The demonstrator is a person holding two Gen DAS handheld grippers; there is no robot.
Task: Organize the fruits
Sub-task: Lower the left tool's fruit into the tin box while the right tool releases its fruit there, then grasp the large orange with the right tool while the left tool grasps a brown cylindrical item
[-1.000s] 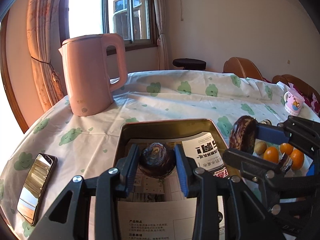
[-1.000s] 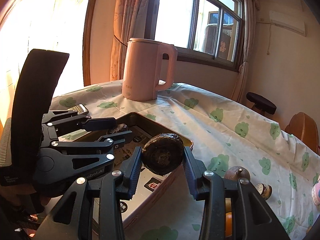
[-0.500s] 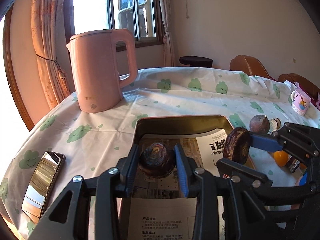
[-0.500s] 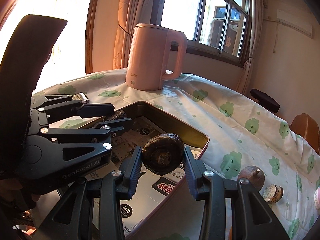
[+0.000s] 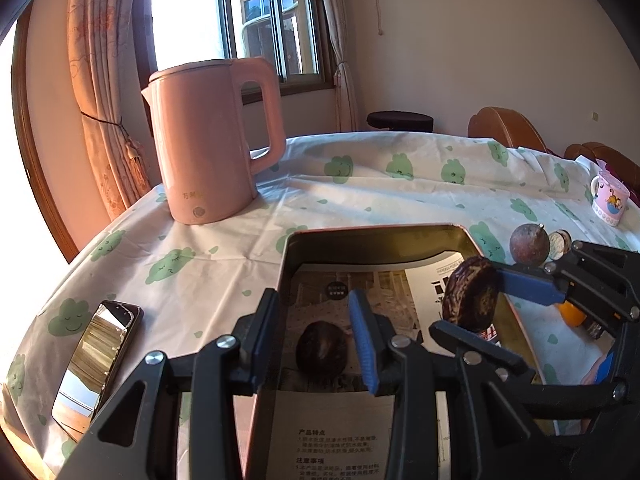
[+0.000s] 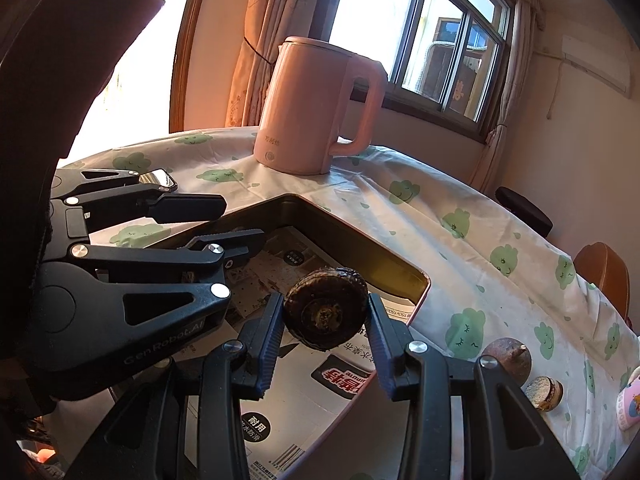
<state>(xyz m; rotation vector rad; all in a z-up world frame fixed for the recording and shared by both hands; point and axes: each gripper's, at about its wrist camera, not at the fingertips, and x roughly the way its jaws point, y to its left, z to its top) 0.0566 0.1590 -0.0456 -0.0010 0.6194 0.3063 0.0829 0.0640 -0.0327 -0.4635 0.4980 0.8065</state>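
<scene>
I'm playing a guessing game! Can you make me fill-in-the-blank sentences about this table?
The right gripper is squeezing a dark round ___ over the tray.
The tall kettle is coloured ___.
The phone lies flat on the cloud-patterned ___ beside the tray.
Missing words: fruit; pink; tablecloth.

- Left gripper: jaws apart, nothing pressed between the pads, angled downward.
- Right gripper: jaws clamped on a dark fruit, tilted downward.

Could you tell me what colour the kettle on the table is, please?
The kettle is plain pale pink, clearest in the left wrist view.
</scene>
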